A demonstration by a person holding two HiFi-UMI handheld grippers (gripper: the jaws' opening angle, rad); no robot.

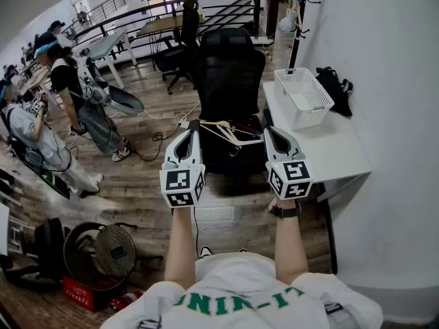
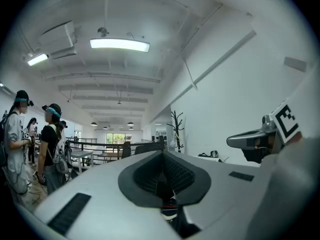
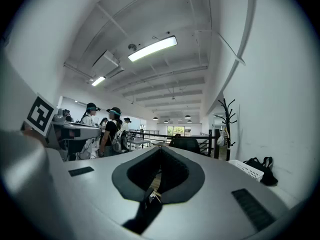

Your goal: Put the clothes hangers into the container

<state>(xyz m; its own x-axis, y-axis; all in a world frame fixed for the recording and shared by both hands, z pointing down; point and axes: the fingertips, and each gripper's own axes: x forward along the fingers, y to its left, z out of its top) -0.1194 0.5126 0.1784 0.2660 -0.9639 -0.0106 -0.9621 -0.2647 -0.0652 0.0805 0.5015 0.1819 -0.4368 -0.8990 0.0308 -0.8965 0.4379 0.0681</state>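
Hangers [image 1: 228, 134] lie on the black chair [image 1: 230, 67]; the basket [image 1: 302, 98] sits at the desk's [image 1: 336, 149] far end. The left gripper [image 1: 194, 126] and right gripper [image 1: 268, 131] are pinched shut, empty. Pickup seems not yet begun: the jaws must open around one hanger.

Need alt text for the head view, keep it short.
The left gripper and right gripper, both closed, point level over a black chair where pale hangers lie. An empty-looking white basket stands on the white table at right.

The white table [image 1: 339, 149] bears a white basket [image 1: 302, 98] and a black bag [image 1: 336, 86]; hangers [image 1: 230, 133] lie on the black chair [image 1: 230, 67].
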